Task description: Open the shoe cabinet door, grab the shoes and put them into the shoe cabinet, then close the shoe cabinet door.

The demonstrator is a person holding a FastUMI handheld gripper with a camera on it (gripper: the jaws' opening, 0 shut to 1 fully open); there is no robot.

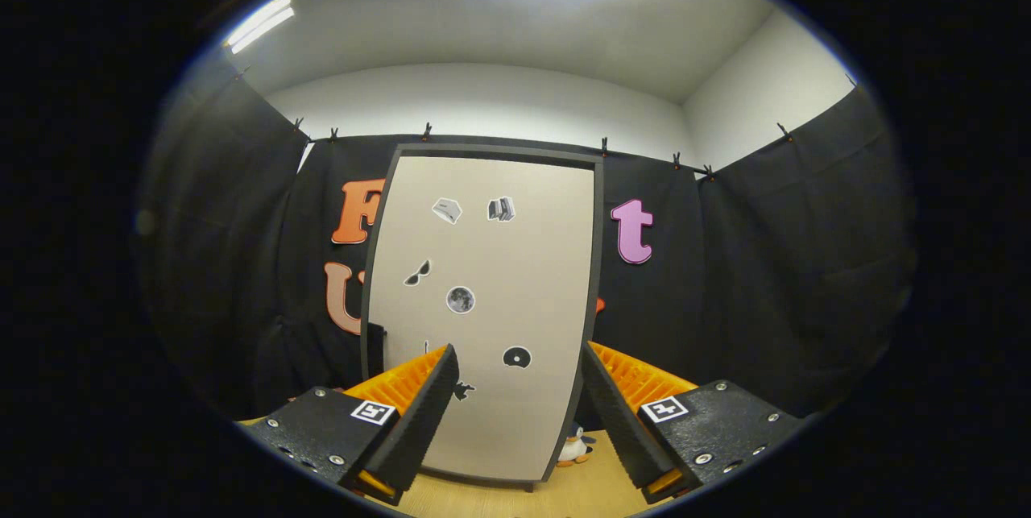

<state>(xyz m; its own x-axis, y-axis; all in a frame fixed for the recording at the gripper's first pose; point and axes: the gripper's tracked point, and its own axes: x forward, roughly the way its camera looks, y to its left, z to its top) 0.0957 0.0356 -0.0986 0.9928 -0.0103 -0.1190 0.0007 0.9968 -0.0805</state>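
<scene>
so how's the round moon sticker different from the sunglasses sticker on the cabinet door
The moon sticker is a grey disc with a white rim; the sunglasses sticker is dark, two-lobed and tilted. The moon sticker sits lower and nearer the door's middle; the sunglasses sticker is closer to its edge. Both lie flat on the closed cabinet door, beyond the open hand-held gripper.

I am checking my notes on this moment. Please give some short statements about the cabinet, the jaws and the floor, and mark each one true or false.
1. The shoe cabinet door is shut. True.
2. The gripper jaws are closed on a shoe. False: they stand open and hold nothing.
3. Small stickers are on the door. True.
4. The penguin toy sits on top of the cabinet. False: it stands on the wooden floor, at the cabinet's lower corner.
</scene>
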